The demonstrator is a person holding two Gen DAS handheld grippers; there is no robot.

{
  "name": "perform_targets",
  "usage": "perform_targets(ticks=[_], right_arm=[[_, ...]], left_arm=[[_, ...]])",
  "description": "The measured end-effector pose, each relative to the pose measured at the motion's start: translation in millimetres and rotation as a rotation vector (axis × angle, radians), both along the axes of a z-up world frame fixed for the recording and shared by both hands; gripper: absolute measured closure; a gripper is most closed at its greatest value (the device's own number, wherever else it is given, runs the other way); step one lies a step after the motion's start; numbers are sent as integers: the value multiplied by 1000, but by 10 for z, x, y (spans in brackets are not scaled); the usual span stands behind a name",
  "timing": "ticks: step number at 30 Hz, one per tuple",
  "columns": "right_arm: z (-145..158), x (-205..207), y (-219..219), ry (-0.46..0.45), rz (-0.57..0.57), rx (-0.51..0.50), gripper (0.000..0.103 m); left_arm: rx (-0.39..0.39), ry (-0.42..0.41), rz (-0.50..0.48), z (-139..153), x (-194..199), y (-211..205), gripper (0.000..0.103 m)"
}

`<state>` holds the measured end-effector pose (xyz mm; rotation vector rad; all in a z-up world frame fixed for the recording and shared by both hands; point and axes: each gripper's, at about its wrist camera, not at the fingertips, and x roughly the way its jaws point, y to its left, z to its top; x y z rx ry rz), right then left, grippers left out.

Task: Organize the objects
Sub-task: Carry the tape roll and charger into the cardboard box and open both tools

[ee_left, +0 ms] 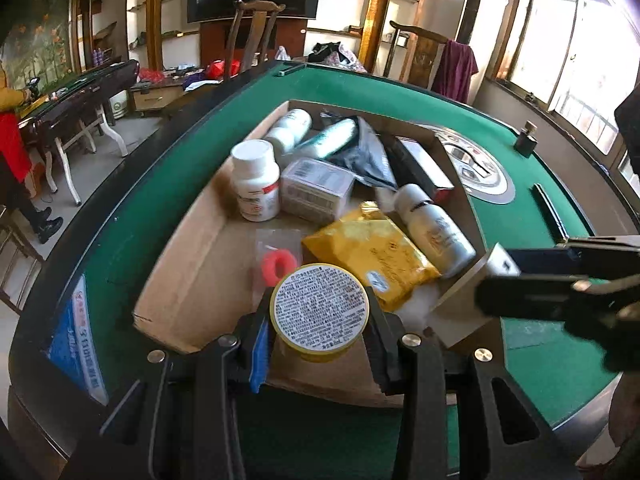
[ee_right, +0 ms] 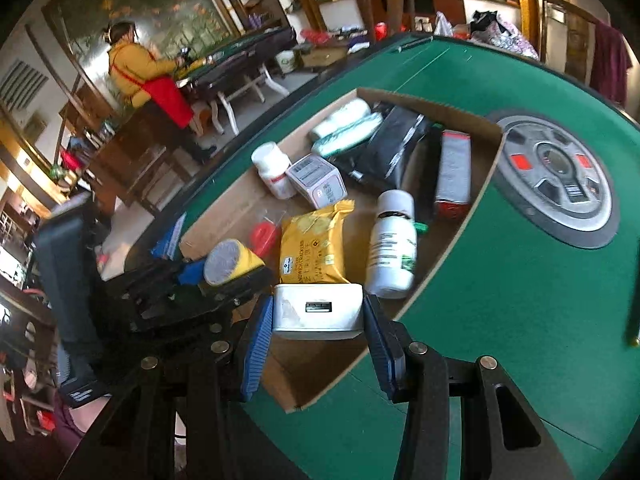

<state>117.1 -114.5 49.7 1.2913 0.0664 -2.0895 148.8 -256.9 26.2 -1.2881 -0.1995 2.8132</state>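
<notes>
A shallow cardboard box lies on the green table. My left gripper is shut on a round yellow tin with a printed white label, held over the box's near end. My right gripper is shut on a small white rectangular box, also above the near end, just right of the tin. Inside the cardboard box lie a yellow cracker pack, white bottles, a clear plastic case and a red ring in a bag.
The green felt table has a round grey centre panel right of the box. A blue-printed packet lies at the table's left edge. Chairs stand behind the table. A person in yellow and red works at another table far left.
</notes>
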Motion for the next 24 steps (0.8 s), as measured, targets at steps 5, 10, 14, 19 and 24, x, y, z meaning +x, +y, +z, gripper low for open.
perform_targets(ticks=[5,10,14,19,24], right_arm=[[-75,-102,-189,1,15,44,53],[-194,-210,-354,-17,26,102,53],[-269,-245,-407,-38,35,114,51],[-323,-140,-480,-53,74,153,49],[-248,-89,-440,-24,58,132,37]], left_arm=[[29,5,29,-20,-55,-139,64],[81,45,52,29,7,-235,52],[96,78,85,103,99,-332,45],[99,104,112,181,157,-402,32],[118,128,133,284,209,-415,18]])
